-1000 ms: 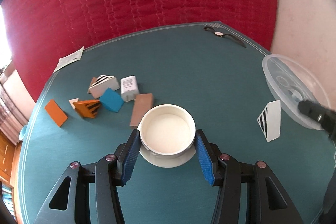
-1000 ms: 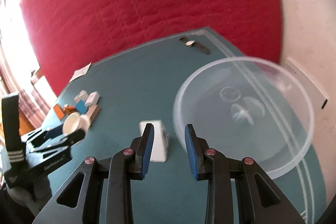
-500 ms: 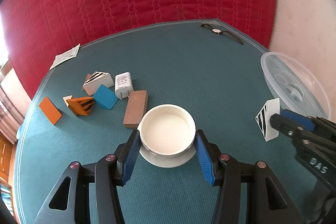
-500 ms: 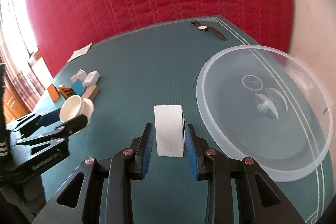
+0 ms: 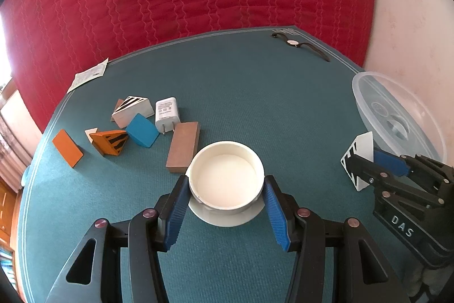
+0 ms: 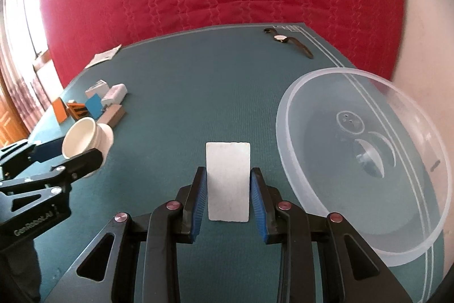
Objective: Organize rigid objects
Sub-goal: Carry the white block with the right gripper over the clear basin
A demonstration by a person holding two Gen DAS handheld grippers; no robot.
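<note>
Near desk's right edge, right gripper (image 6: 228, 196) fingers clamped on white block (image 6: 228, 181), just beside clear tub (image 6: 366, 175); tub empty. Left gripper (image 5: 225, 206) fingers clamped on white cup (image 5: 226, 179) at desk's near middle. Toward left edge, loose pile untouched: brown block (image 5: 184, 147), charger (image 5: 166, 115), blue block (image 5: 142, 129), orange blocks (image 5: 109, 142). Watch (image 5: 292, 42) at far right corner. Judgement: sorting barely begun, nothing yet binned.

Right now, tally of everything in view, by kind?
Blocks: 6 (orange, orange striped, blue, white striped, brown, held white)
Half-hidden pieces: 2 (cream, tan)
Charger: 1
Cup: 1
Clear bowl: 1
Watch: 1
Paper: 1
Total: 13
</note>
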